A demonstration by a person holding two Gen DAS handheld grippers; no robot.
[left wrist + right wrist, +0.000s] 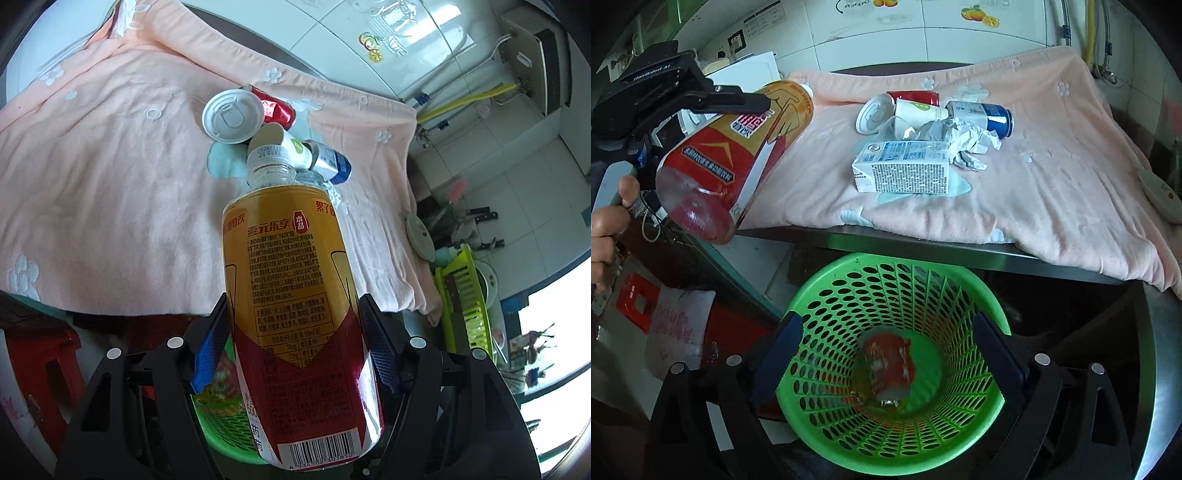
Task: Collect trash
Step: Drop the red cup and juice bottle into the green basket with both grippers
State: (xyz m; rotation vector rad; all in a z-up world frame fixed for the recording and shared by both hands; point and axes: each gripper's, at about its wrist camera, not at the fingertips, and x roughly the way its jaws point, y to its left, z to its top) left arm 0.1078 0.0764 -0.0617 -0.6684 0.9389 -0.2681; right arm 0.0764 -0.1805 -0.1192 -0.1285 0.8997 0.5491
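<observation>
Presently: left gripper (295, 332) clamped a yellow-red bottle (295, 295); right gripper (886, 354) gaped empty over green basket (993, 398).

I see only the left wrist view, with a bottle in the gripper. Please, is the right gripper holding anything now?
Observer: No. The right gripper is open and empty, above the green basket.
Operator: Is something already in the basket?
Observer: Yes, one red and orange bottle lies at its bottom.
Operator: What trash do I not see on the pink towel?
Observer: A white carton lies on its side on the pink towel, with crumpled paper next to it.
</observation>
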